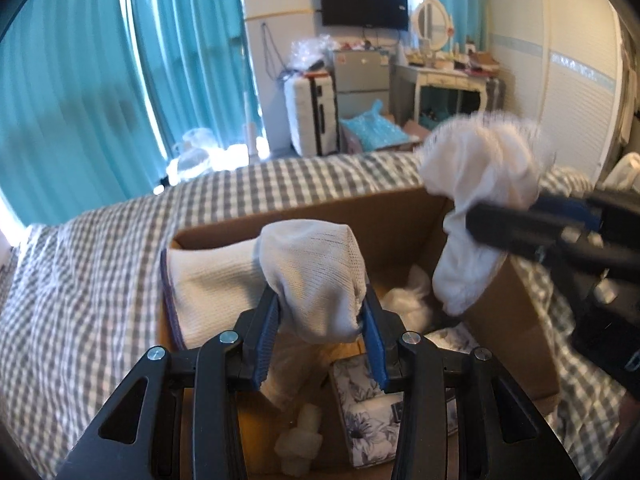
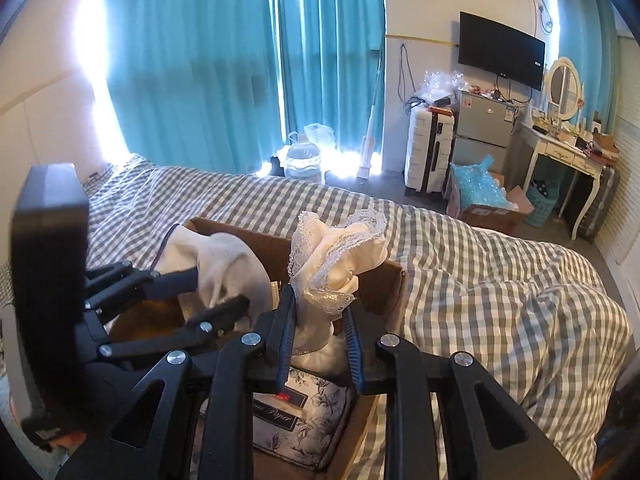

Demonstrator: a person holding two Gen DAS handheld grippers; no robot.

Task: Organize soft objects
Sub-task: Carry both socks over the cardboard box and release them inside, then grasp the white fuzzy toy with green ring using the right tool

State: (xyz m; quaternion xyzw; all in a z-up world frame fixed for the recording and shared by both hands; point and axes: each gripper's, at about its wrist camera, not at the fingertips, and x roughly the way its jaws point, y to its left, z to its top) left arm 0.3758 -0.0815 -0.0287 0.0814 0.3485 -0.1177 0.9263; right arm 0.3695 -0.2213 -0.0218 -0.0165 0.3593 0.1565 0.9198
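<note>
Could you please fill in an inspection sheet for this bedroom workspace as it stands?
Surface: checked bedspread.
Job's things: knit glove and lace-trimmed cloth, both above the cardboard box.
Clutter: floral tissue pack in the box.
Grippers: left gripper shut on the knit glove; right gripper shut on the lace-trimmed cloth.
Cables: wires hang on the wall.
Surroundings: teal curtains, TV.

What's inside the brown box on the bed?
In the cardboard box lie a flowery tissue pack, some white fluffy cloth and a small white plastic piece. The two held socks and the jaws cover the rest of the bottom.
</note>
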